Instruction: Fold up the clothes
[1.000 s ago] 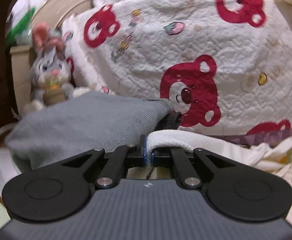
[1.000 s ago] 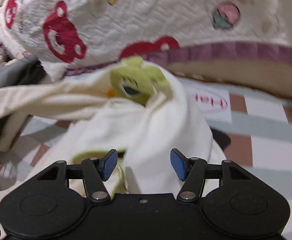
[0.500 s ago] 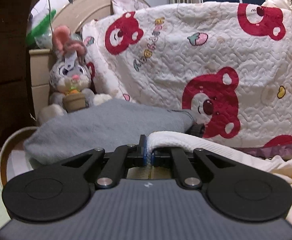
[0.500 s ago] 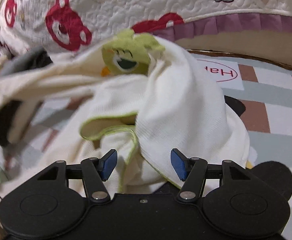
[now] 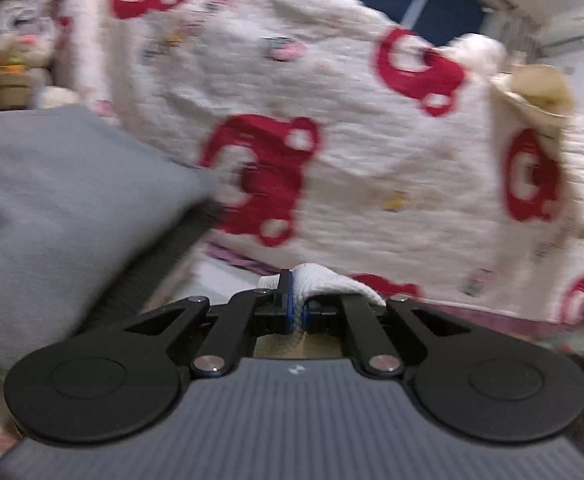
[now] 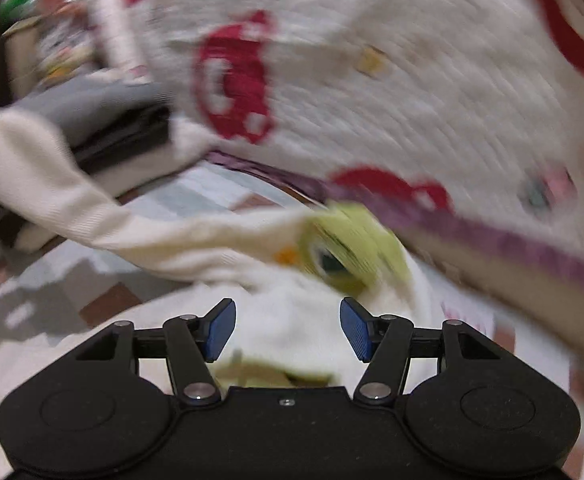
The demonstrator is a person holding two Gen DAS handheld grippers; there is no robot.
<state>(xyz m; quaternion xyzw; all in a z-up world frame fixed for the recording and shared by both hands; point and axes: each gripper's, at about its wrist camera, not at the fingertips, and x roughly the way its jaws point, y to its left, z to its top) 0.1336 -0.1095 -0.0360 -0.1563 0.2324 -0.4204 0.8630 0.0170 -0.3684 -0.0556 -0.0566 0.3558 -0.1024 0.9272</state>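
**Cream garment, one edge pinched**

Left claw point(image 5: 298, 312) clamps a rolled edge of the cream garment point(image 6: 292, 320); right claw point(image 6: 287, 330) gapes wide, empty, over its bulk on the bed point(image 6: 211, 188). Soft, light, limp. Hem likely best hold; blur hides detail.

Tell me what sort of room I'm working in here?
Most likely a bedroom, on a bed. A bear-print quilt is heaped ahead, a plush rabbit sits at the far left by what looks like a headboard, and a dark window shows behind. Everything is motion-blurred.
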